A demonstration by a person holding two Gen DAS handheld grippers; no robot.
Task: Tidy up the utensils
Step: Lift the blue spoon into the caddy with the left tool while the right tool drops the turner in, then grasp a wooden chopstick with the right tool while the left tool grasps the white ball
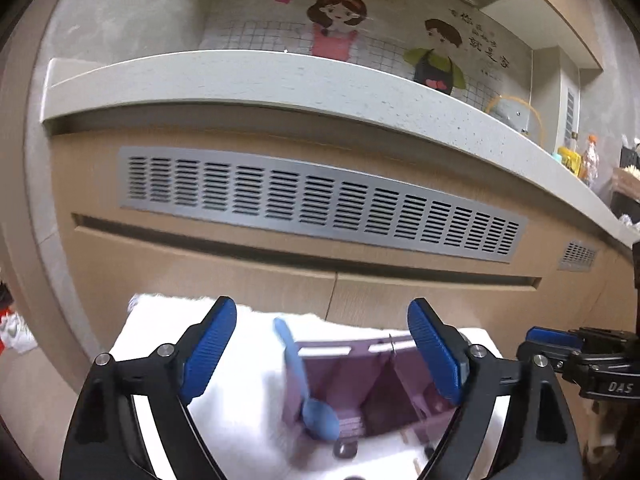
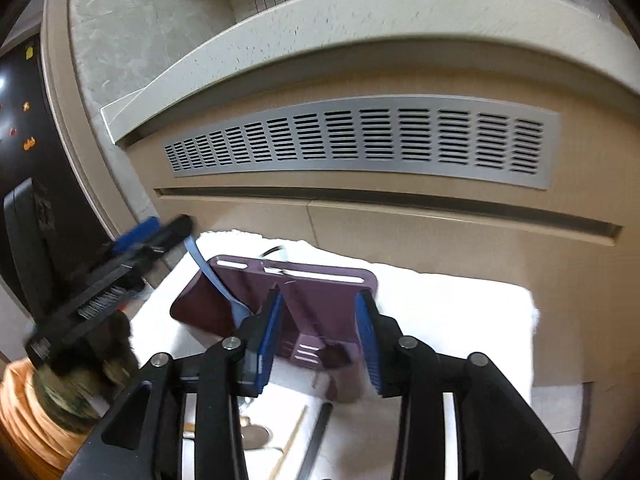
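While the blue spoon (image 1: 298,376) is leaning handle-up in the purple holder (image 1: 360,384), the left gripper (image 1: 320,360) is hanging wide apart around it. The right gripper (image 2: 318,336), partly apart and empty, is facing the holder's middle divider.

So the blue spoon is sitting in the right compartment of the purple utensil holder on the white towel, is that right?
Not quite. The blue spoon sits in the left compartment of the purple utensil holder on the white towel; the left wrist view shows it.
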